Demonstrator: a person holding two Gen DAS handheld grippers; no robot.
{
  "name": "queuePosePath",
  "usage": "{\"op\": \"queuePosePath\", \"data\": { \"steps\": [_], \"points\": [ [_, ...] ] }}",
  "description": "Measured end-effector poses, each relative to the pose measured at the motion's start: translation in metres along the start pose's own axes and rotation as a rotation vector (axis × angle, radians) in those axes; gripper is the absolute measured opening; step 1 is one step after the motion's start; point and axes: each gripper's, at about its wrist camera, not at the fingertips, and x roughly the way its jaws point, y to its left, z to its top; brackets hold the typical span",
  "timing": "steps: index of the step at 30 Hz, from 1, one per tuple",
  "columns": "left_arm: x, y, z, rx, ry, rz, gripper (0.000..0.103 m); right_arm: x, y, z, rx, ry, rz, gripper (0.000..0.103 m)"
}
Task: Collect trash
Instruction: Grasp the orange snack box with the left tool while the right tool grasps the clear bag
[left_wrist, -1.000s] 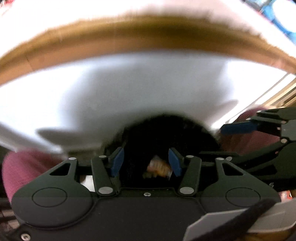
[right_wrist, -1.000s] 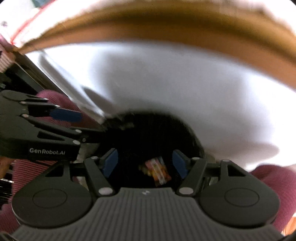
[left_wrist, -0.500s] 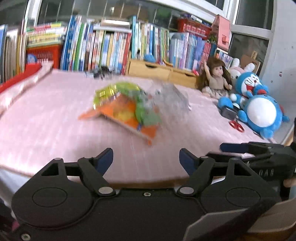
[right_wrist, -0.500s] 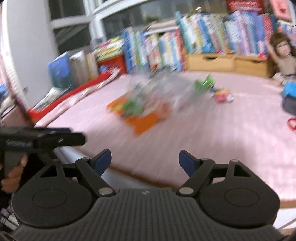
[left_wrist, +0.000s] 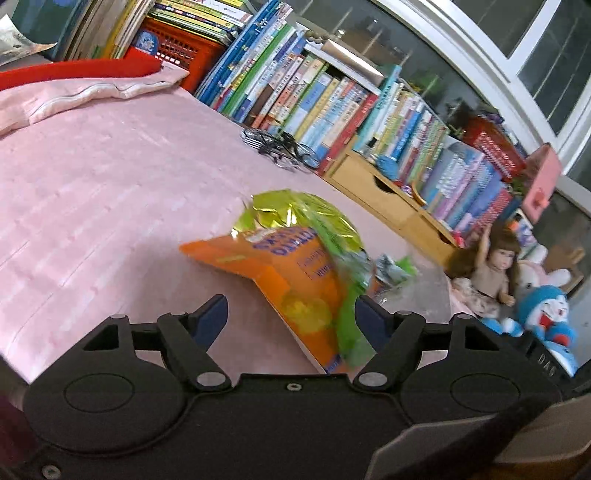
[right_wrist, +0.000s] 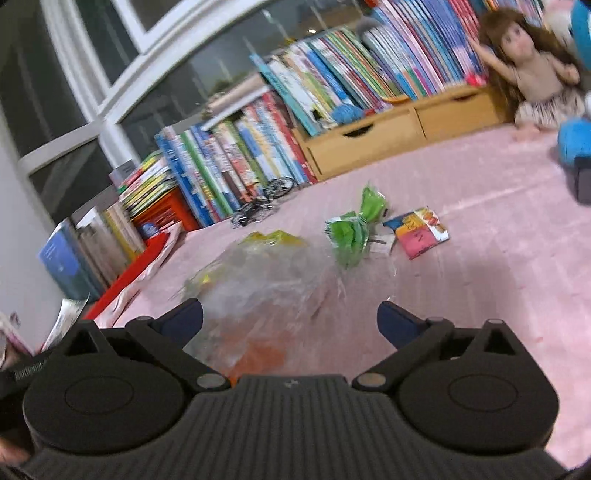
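Pink bed cover (left_wrist: 110, 192) holds the trash: orange snack bag (left_wrist: 295, 280) between my left tongs (left_wrist: 291, 314), gaping, just widened then eased; right tongs (right_wrist: 290, 319) just spread wide over clear wrapper (right_wrist: 258, 280), empty. Close low on the edges.

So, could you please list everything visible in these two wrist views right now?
Orange snack bag: one, orange with yellow-green foil top, on the pink cover, in front of the left gripper.
Clear plastic bag: one, transparent, over the orange bag.
Green wrapper: one, green, mid-cover.
Small packet: one, pink, yellow and blue, beside the green wrapper.
Books: many, mixed colours, along the window.
Wooden drawers: two, tan, under books.
Doll: one, brown-haired, far corner.
Blue plush: one, beside doll.
Left gripper: black, open.
Right gripper: black, open.
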Motion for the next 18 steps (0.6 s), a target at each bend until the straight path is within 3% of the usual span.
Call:
{"op": "queuePosePath", "data": {
  "steps": [6,9,13,18],
  "points": [
    [0.034,0.009,0.002,-0.09,0.044,-0.009,0.062,0.016,-0.003,-0.001,0.067,0.017,0.023,0.103],
    [0.048,0.01,0.002,-0.123,0.053,-0.018,0.04,0.02,-0.003,0.002,0.08,0.025,0.029,0.103],
    [0.049,0.007,0.005,-0.113,0.013,-0.078,0.029,0.028,-0.001,0.004,0.091,0.057,0.041,0.103],
    [0.04,-0.003,0.007,-0.044,-0.026,-0.066,0.023,0.026,0.006,0.0,0.064,0.075,0.074,0.083]
  ]
}}
